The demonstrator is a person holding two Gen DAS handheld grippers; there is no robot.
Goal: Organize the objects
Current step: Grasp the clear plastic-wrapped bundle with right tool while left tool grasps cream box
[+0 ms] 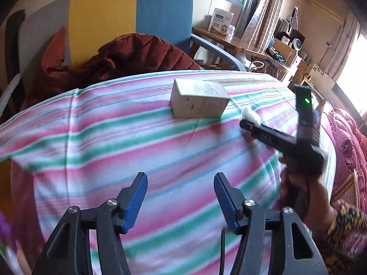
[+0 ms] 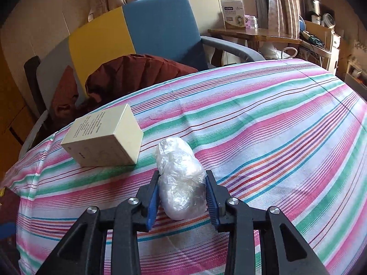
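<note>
A cream cardboard box [image 2: 103, 139] lies on the striped cloth [image 2: 263, 126] of the table. My right gripper [image 2: 182, 176] is shut on a white bundle wrapped in clear plastic [image 2: 180, 178], just right of the box and low over the cloth. In the left wrist view the box [image 1: 198, 98] lies at the far middle, and the right gripper [image 1: 246, 121] reaches in from the right with the white bundle [image 1: 251, 114] at its tip. My left gripper [image 1: 181, 181] is open and empty above the near part of the cloth [image 1: 137, 142].
A yellow and blue chair [image 2: 137, 27] with a dark red jacket [image 2: 135, 73] stands behind the table. A wooden side table [image 2: 252, 33] with a printed box stands at the back right. A pink quilt [image 1: 344, 137] lies to the right.
</note>
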